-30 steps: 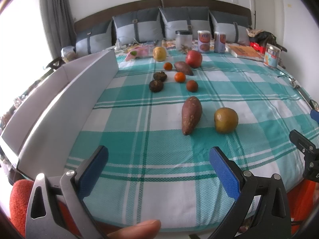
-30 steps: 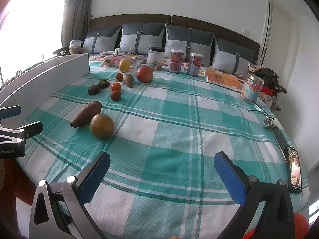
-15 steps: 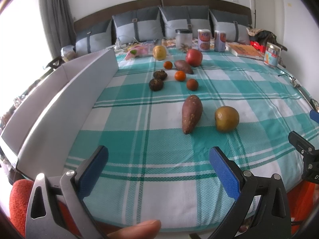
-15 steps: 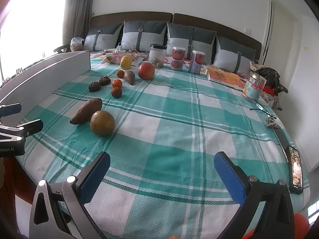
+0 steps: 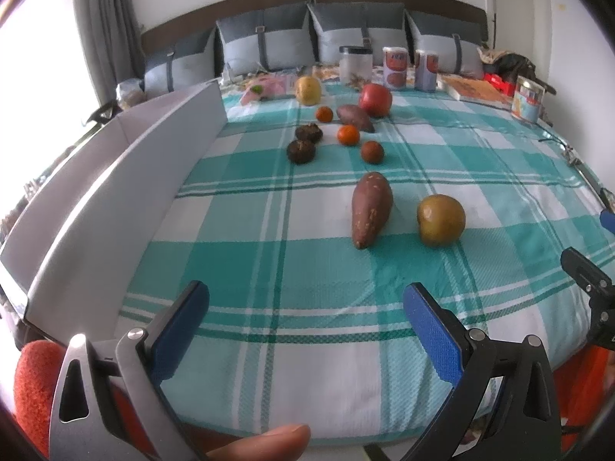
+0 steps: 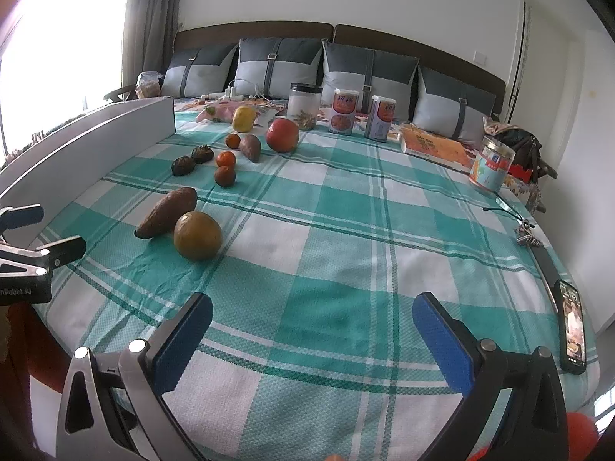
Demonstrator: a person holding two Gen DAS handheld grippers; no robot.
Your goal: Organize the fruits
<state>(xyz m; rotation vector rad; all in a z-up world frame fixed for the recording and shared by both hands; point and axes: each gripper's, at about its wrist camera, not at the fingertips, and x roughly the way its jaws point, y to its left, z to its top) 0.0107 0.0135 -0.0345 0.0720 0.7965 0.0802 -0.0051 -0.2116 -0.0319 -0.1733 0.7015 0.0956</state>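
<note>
Produce lies on a teal checked cloth [image 5: 269, 199]. Nearest are a sweet potato [image 5: 371, 208] and a round brown-green fruit [image 5: 441, 219]. Behind them sit a small brown fruit [image 5: 372, 151], two oranges [image 5: 348, 134], two dark mangosteens [image 5: 301, 150], a second sweet potato [image 5: 355, 117], a red apple [image 5: 375, 100] and a yellow fruit [image 5: 307, 90]. My left gripper [image 5: 305, 303] hangs open over the cloth's near edge, empty. My right gripper [image 6: 312, 313] is open too, right of the brown-green fruit [image 6: 197, 235] and sweet potato [image 6: 168, 212].
A long white box [image 5: 115, 176] runs along the left side. Jars and cans [image 6: 344, 112], a book [image 6: 434, 146] and a printed tin [image 6: 492, 169] stand at the back before grey pillows. A phone [image 6: 573, 330] and keys [image 6: 528, 235] lie at the right edge.
Both grippers have edged slightly forward toward the fruit and stayed open. No fruit has moved.
</note>
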